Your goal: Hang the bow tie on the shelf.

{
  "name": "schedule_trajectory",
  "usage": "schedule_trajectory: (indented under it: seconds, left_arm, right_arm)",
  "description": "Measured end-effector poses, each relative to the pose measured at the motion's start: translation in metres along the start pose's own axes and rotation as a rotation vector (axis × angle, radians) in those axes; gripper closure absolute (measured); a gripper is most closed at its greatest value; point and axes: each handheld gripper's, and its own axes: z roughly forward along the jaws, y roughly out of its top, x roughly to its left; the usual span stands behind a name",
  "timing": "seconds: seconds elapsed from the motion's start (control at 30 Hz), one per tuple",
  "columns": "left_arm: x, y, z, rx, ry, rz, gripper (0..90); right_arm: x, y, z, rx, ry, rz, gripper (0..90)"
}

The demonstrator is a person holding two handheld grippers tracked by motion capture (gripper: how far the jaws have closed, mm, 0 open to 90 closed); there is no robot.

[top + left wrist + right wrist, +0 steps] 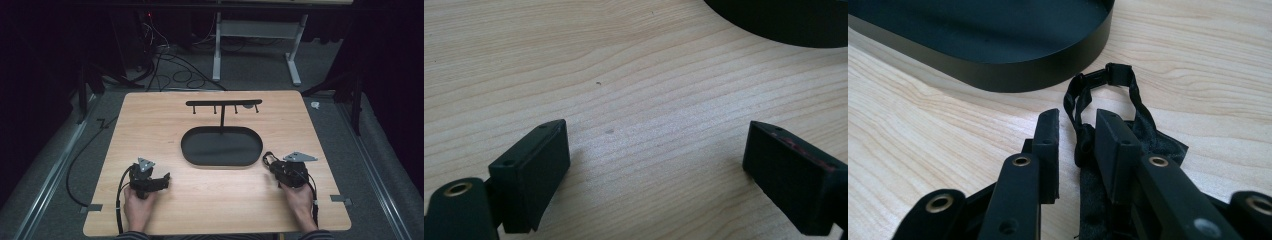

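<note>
I see the black strap [1108,95] lying on the wooden table [150,120], right at the tip of my right gripper [1077,131]. Its thin, twisted loop curls out ahead of the jaws, just beside the rim of the oval tray [1013,75], while its wider, felt-like band runs back under the right-hand jaw. A knotted bit of the strap sits in the narrow gap between the jaws; I think the pads are not yet pressing on it, though the angle is poor. My left gripper [656,165] hovers low over bare wood with its jaws spread wide and nothing between them. The tray is matte black metal with a low upright wall. From its far edge rises a slim post carrying a crossbar with small hooks [223,103]. Nothing stands between the right gripper and the strap.
</note>
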Motion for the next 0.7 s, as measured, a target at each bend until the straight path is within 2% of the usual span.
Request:
schedule_trajectory:
  seconds: [0.3, 0.7]
  left_arm:
    - [0.0000, -0.0001, 0.0001, -0.002, 0.000, 0.000, 11.9]
    - [0.0000, 0.0000, 0.0000, 0.000, 0.000, 0.000, 11.9]
  right_arm:
    - [-0.0004, -0.0026, 0.0074, 0.030, 0.002, 0.001, 80.0]
    - [0.0019, -0.0015, 0.0054, 0.030, 0.004, -0.039, 86.7]
